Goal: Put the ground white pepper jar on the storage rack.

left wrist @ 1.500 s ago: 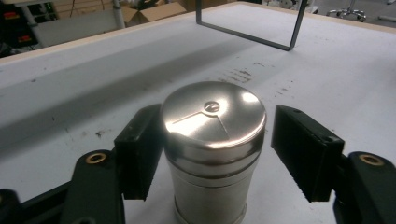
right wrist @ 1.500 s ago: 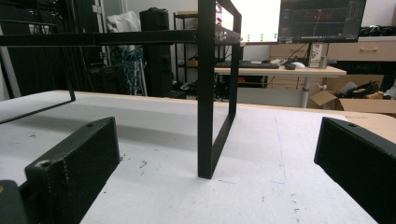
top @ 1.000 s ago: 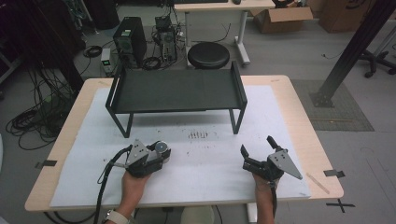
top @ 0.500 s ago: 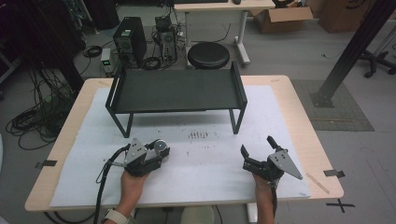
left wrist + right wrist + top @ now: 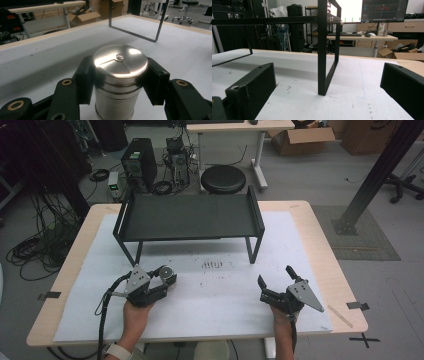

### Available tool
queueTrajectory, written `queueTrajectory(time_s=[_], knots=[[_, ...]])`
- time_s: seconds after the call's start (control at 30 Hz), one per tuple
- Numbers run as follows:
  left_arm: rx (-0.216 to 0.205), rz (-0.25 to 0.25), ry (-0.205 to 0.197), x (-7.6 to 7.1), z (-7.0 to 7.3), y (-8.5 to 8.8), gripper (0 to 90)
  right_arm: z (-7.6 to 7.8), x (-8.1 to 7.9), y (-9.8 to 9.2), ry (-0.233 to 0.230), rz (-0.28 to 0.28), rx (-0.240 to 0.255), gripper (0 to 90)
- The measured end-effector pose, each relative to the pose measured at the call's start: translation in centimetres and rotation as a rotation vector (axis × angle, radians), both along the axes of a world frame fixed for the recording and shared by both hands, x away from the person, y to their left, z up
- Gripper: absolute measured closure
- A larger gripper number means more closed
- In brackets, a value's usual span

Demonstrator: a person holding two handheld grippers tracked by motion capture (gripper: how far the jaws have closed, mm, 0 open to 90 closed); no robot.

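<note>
White sheeting (image 5: 210, 295) covers the wooden table (image 5: 327, 270), with a black metal shelf rack (image 5: 187, 217) standing at upper centre of the high view. At lower left of that view, the left gripper (image 5: 162, 277) is clamped on an upright steel canister (image 5: 118, 75), one jaw pressing each side just below its lid. At lower right, the right gripper (image 5: 275, 282) rests with jaws wide apart, nothing between them, facing a rack leg (image 5: 323, 55).
</note>
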State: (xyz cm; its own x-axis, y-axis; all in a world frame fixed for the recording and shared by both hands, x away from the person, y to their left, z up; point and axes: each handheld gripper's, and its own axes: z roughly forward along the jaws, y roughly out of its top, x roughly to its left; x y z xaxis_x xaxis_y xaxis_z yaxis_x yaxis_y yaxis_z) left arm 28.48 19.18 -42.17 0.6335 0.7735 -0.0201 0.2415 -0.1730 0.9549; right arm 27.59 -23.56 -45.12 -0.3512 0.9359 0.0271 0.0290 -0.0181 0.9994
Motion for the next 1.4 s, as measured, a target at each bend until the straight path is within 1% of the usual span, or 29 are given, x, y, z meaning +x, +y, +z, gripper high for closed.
queueTrajectory(time_s=[0.07,0.17,0.2,0.3,0.37,0.43,1.07,1.27,1.37,1.4], knots=[[-0.004,-0.001,-0.004,0.0,0.3,0.1,49.2,0.0,0.0,0.0,0.001,0.0,0.001,0.0],[-0.02,-0.002,-0.011,0.0,0.8,0.3,49.2,0.0,0.0,0.0,0.001,0.0,0.001,0.0],[-0.02,-0.002,-0.011,0.0,0.8,0.3,49.2,0.0,0.0,0.0,0.001,0.0,0.001,0.0],[-0.022,-0.002,-0.021,-0.1,1.5,0.5,49.2,0.0,0.0,0.0,0.001,0.0,0.001,0.0],[-0.021,-0.003,-0.024,-0.1,1.7,0.6,49.2,0.0,0.0,0.0,0.001,0.0,0.001,0.0],[-0.03,-0.003,-0.028,-0.1,2.0,0.6,49.3,0.0,0.0,0.0,0.001,0.0,0.002,0.0],[-0.047,-0.028,-0.073,0.0,5.3,0.2,49.2,0.0,0.0,-0.1,-0.001,0.002,0.004,0.0],[-0.059,-0.037,-0.073,0.2,6.0,0.1,49.2,0.0,0.0,-0.1,-0.004,0.001,0.009,0.0],[-0.051,-0.041,-0.077,0.3,6.3,0.0,49.2,0.0,0.0,-0.1,-0.003,0.001,0.007,0.0],[-0.055,-0.042,-0.076,0.3,6.5,0.0,49.2,0.0,0.0,-0.1,-0.003,0.001,0.007,0.0]])
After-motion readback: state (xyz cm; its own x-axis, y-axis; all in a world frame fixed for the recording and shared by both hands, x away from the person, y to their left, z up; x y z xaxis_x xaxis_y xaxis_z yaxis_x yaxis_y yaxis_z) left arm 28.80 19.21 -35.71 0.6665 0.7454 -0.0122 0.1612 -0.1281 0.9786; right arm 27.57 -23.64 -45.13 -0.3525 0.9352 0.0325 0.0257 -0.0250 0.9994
